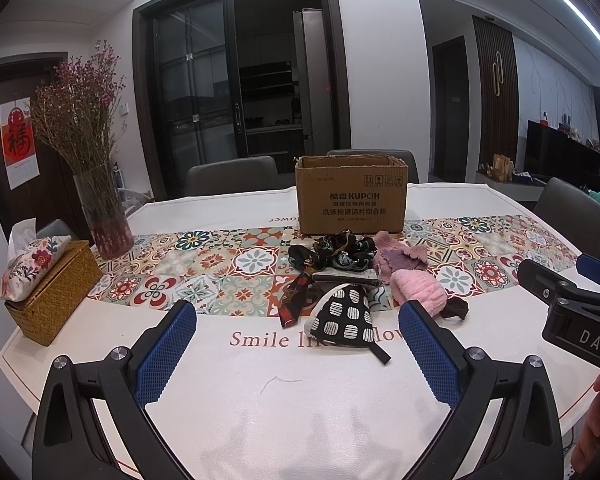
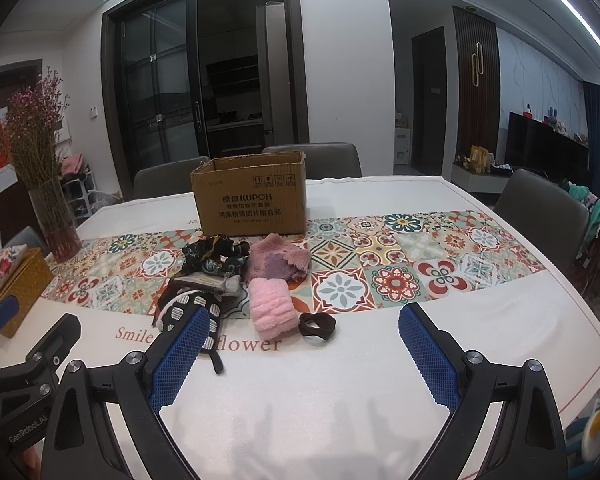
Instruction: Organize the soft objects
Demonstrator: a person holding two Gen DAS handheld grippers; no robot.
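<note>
While both grippers hang above the near edge of the table (image 1: 80,328), neither one grips anything: the left gripper (image 1: 296,344) has its blue fingers (image 1: 166,354) spread wide with bare white cloth between them, and the right gripper (image 2: 304,354) is likewise released, its jaws well apart.

A cardboard box (image 1: 351,196) stands open-topped toward the far edge, on the tiled strip that crosses the middle of the tablecloth. Just in front of the box lies a loose heap of soft things. A dark patterned scarf (image 1: 334,254) is crumpled closest to the box, with a mauve fuzzy cloth (image 1: 396,258) touching it on the right. A rolled pink towel (image 2: 270,312) lies nearer the front edge, partly on the white cloth. Left of it sits a black pouch with white spots (image 1: 346,316), its strap trailing toward the near edge. A small dark hair band (image 2: 317,326) lies just right of the pink towel, beside it.

At the table's left edge are a woven basket (image 1: 50,300) with a floral tissue pouch (image 1: 34,262) resting on top, and behind them a glass vase of dried flowers (image 1: 102,216).
</note>
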